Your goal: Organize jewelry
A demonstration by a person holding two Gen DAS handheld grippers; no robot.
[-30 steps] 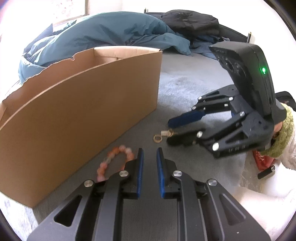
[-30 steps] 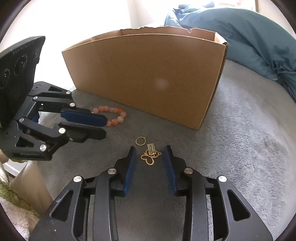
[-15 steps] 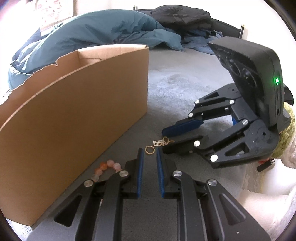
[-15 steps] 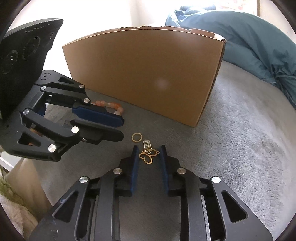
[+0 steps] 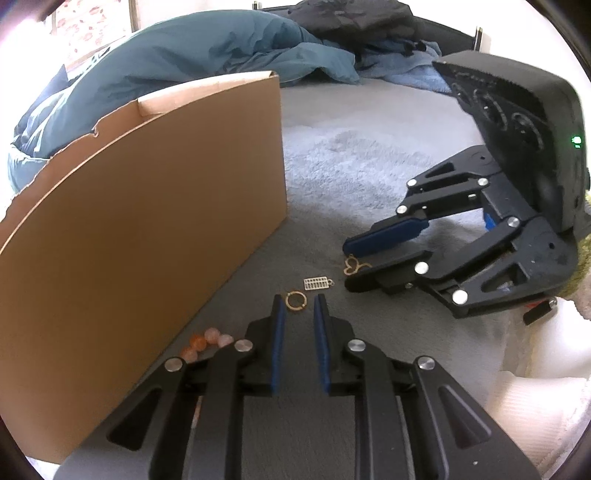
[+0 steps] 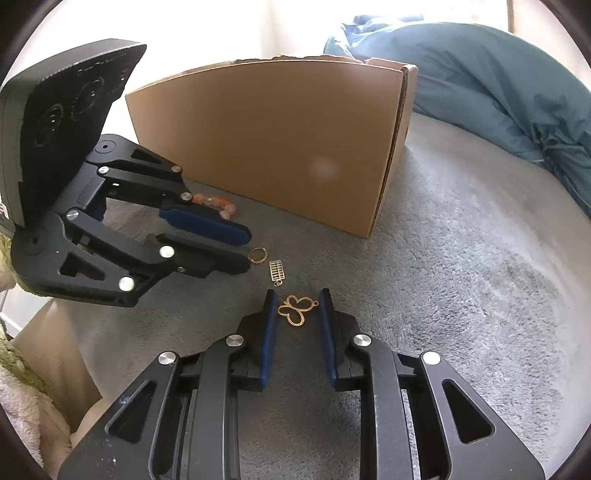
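Three gold pieces lie on the grey blanket in front of a cardboard box (image 5: 147, 221). My left gripper (image 5: 298, 306) stands open by a narrow gap, its fingertips either side of a small gold ring (image 5: 295, 301) without pressing it. Beyond the ring lies a tiny ladder-like charm (image 5: 316, 284). The right gripper (image 6: 298, 295) has closed in on a gold butterfly pendant (image 6: 295, 312), which spans the gap from pad to pad and still rests on the blanket. A pink bead bracelet (image 5: 207, 341) lies by the box, half hidden behind my left fingers.
A teal duvet (image 5: 203, 55) and dark clothes (image 5: 351, 18) are piled behind the box. Grey blanket (image 6: 480, 277) stretches away to the right of the box. White and green fleece (image 6: 22, 387) sits at the near edge beside the left gripper's body (image 6: 55, 110).
My left gripper slid right from the bracelet to the gold ring. The right gripper's jaws narrowed around the butterfly pendant, and the ladder charm now lies clear of it.
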